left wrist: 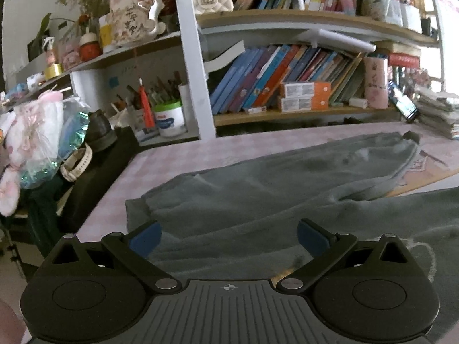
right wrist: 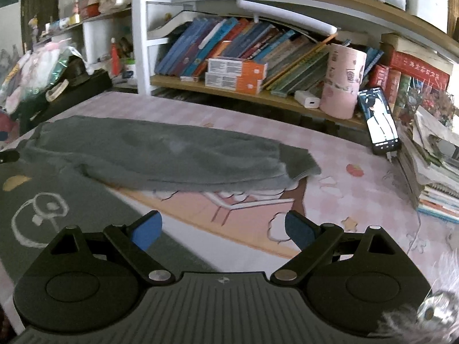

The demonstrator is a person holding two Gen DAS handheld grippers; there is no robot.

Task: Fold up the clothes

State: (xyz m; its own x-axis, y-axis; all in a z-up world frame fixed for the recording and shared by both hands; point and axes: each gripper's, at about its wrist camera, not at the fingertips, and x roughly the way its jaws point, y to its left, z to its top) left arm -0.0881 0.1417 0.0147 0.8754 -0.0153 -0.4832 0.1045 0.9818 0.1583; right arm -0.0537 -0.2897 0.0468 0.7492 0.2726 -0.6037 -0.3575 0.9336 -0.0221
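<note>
A grey fleece garment (left wrist: 258,195) lies spread on the pink table cover (left wrist: 178,154). One long sleeve or leg part (right wrist: 160,154) stretches across the table, ending in a cuff (right wrist: 304,163). Its body carries a white printed drawing (right wrist: 40,218). My left gripper (left wrist: 228,239) is open, hovering just above the grey cloth with nothing between its blue pads. My right gripper (right wrist: 222,230) is open and empty, above the table cover beside the garment's edge.
A bookshelf (right wrist: 258,91) full of books runs along the table's far side. A phone (right wrist: 381,120) leans on a stack of books (right wrist: 436,177) at the right. A black box with a watch (left wrist: 77,163) and bags sits at the left edge.
</note>
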